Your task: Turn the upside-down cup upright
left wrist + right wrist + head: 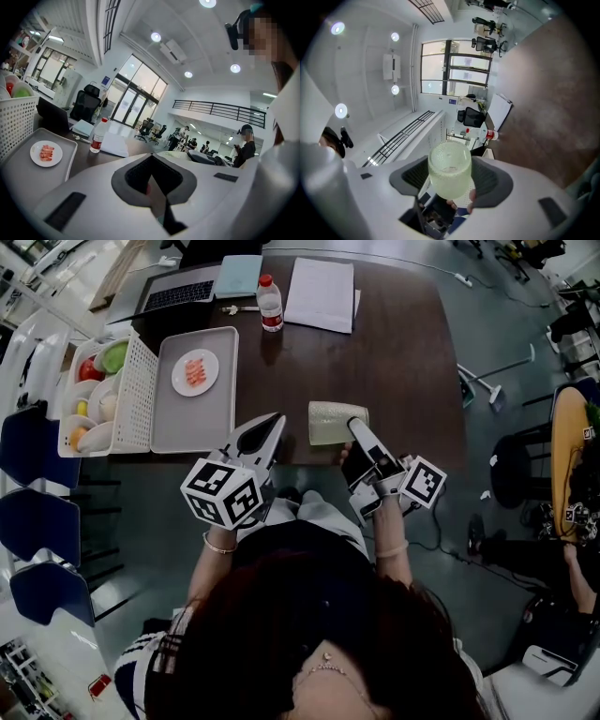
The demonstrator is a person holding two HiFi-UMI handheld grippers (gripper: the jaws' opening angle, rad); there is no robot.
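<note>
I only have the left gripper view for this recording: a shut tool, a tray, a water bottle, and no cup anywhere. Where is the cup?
Observer: The cup is clamped between the jaws of the right tool. It is pale green and textured.
Operator: Is it upright yet?
Observer: No. In the head view it lies on its side, at the near edge of the table.
Operator: Is my left tool involved?
Observer: No. The left tool hangs to the left of the cup, apart from it.
</note>
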